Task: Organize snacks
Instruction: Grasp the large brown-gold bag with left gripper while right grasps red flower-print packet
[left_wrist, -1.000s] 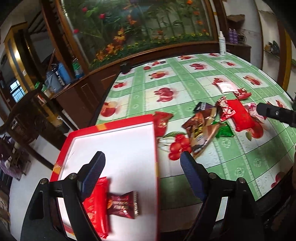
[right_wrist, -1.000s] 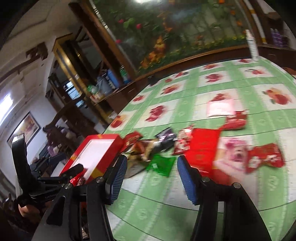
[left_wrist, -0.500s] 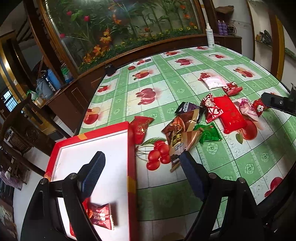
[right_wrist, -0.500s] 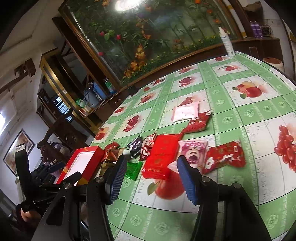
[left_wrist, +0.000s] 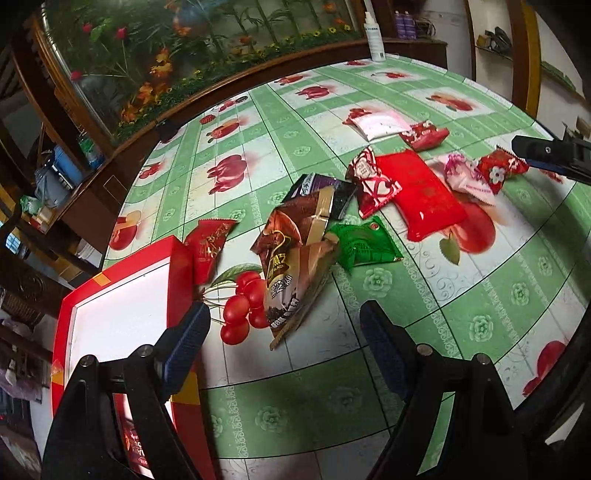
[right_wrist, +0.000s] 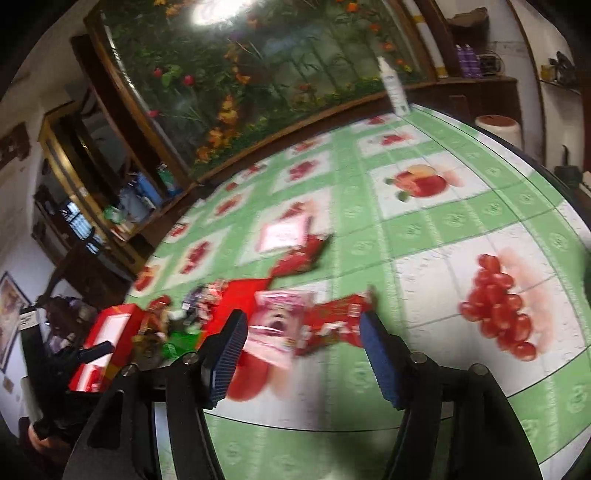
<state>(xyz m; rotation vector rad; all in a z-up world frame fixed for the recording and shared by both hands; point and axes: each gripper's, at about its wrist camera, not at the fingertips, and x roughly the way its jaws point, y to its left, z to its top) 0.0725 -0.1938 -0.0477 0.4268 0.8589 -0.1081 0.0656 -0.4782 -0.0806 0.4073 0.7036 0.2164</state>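
Observation:
A red box (left_wrist: 177, 266) with a white inside stands at the table's left edge; a dark red snack packet (left_wrist: 135, 443) lies in its near corner. Several snack packets lie on the green tablecloth: a brown bag (left_wrist: 291, 251), a green packet (left_wrist: 364, 245), a big red packet (left_wrist: 421, 192), a pink packet (left_wrist: 465, 177) and a red flowered packet (left_wrist: 498, 171). My left gripper (left_wrist: 284, 339) is open and empty, just before the brown bag. My right gripper (right_wrist: 301, 354) is open and empty, close over the pink packet (right_wrist: 277, 332) and red flowered packet (right_wrist: 336, 321).
A white spray bottle (left_wrist: 373, 31) stands at the table's far edge by a wooden-framed flower panel. A pale pink packet (left_wrist: 380, 123) and a small red packet (left_wrist: 424, 134) lie farther back. The right gripper's finger shows at the right of the left wrist view (left_wrist: 546, 153).
My left gripper moved right, off the box and toward the brown bag. My right gripper moved right along the pile and lower, now at the pink and flowered packets.

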